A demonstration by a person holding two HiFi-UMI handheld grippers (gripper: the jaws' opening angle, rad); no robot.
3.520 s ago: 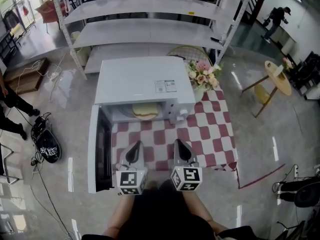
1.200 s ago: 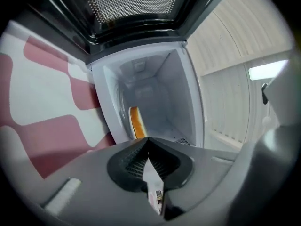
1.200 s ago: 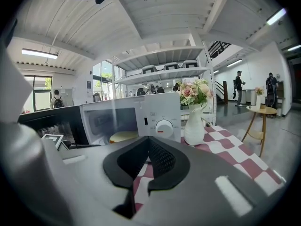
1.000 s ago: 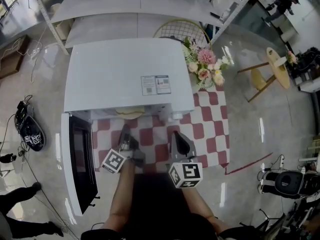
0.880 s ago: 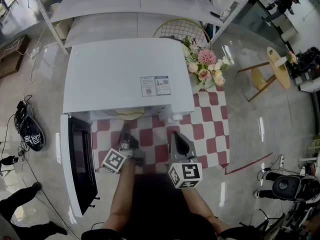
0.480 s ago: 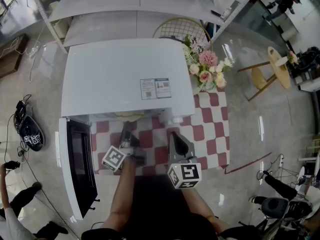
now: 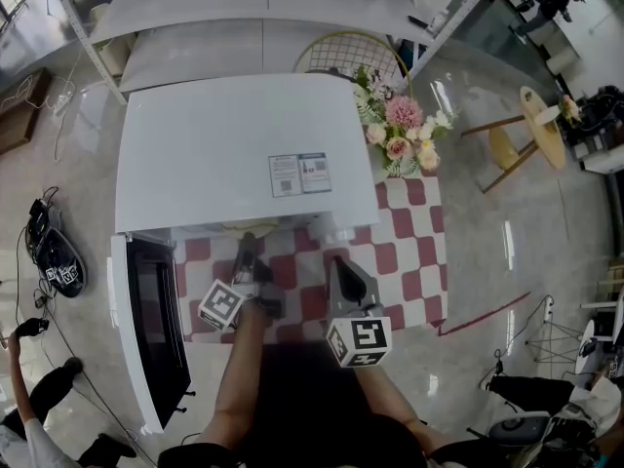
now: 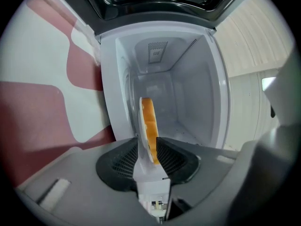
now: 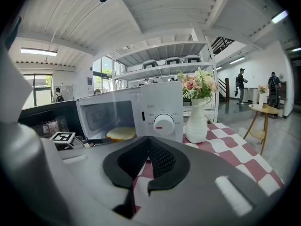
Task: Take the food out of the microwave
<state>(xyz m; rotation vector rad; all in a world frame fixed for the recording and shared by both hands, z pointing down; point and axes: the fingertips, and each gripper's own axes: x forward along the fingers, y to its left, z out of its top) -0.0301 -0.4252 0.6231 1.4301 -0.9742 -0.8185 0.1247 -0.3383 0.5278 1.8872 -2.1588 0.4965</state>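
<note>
The microwave (image 7: 234, 144) stands on a tabletop (image 7: 414, 261) covered in a red-and-white checked cloth. Its door (image 7: 156, 330) is swung fully open to the left of the cavity. The food (image 8: 149, 126), a round pale-yellow bun or cake, lies on a white plate (image 8: 140, 126) inside the microwave, close to the front opening.

The left tongs (image 7: 246, 244) are rolled onto their side and reach level into the mouth of the microwave. Their jaws stand apart, one above and one below the plate's near rim. They swung wide and have just been closing in a little. The rim sits between the pads (image 8: 123, 157), but nothing shows them clamped on it.

The right tongs (image 9: 148, 141) are outside the microwave, in front of its control panel with the dial (image 9: 161, 124), and point slightly down over the cloth. Their jaws are together at the tips and hold nothing.

A white vase of pink and cream flowers (image 7: 400, 144) stands just beside the microwave's right wall.
</note>
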